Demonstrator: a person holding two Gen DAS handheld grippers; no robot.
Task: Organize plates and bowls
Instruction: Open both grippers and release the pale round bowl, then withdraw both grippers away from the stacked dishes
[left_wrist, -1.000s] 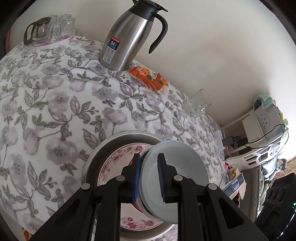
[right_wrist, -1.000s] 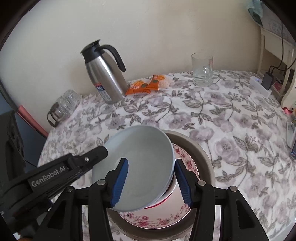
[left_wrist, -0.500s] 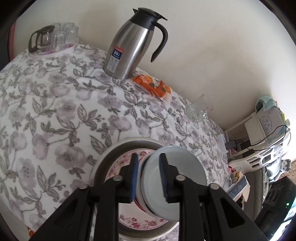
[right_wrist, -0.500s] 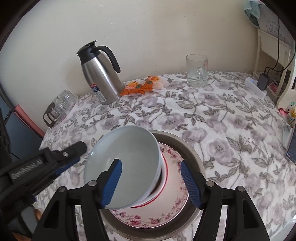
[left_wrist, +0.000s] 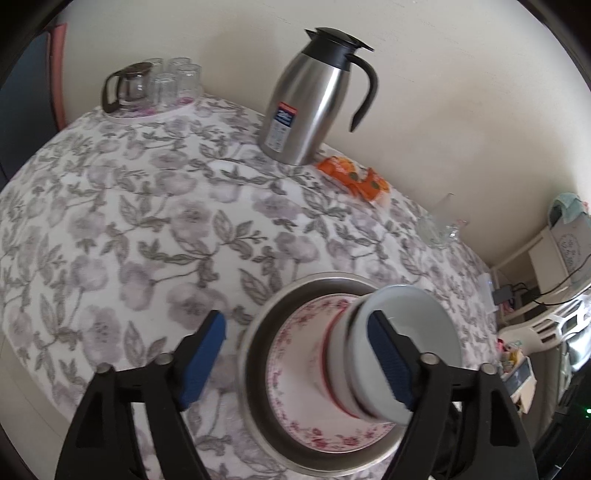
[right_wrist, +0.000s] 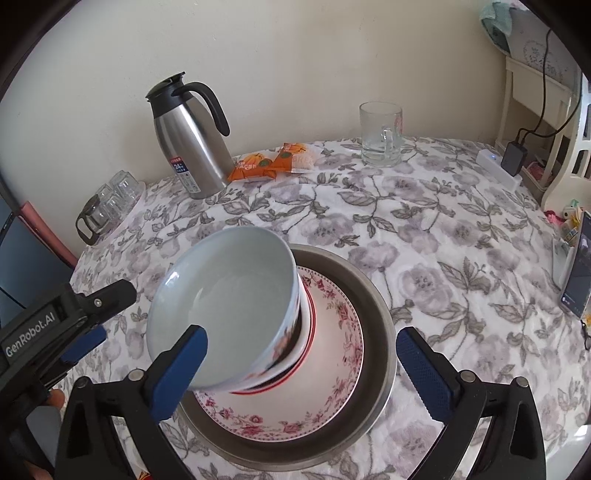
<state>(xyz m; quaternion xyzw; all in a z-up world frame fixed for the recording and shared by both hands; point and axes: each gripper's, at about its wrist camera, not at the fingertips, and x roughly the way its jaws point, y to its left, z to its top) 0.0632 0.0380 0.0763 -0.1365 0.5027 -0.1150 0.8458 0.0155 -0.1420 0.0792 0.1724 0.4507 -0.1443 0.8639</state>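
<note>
Left claw: fingers spread wide, gripping nothing — it sits beside the stack, seemingly just clear of it.
Blue bowl: nested atop a red-rimmed bowl, leaning left, so the nest looks unsettled.
Floral plate: under both bowls, inside a metal basin on the tabletop — largest lowest.
Right claw: fingers apart, empty, straddling the stack.

Left gripper: was pinching the pale bowl rim, now spread wide, let go!
Pale bowl: sits nested in the red-banded bowl, no longer held.
Left gripper position: pulled back left of the stack.
</note>
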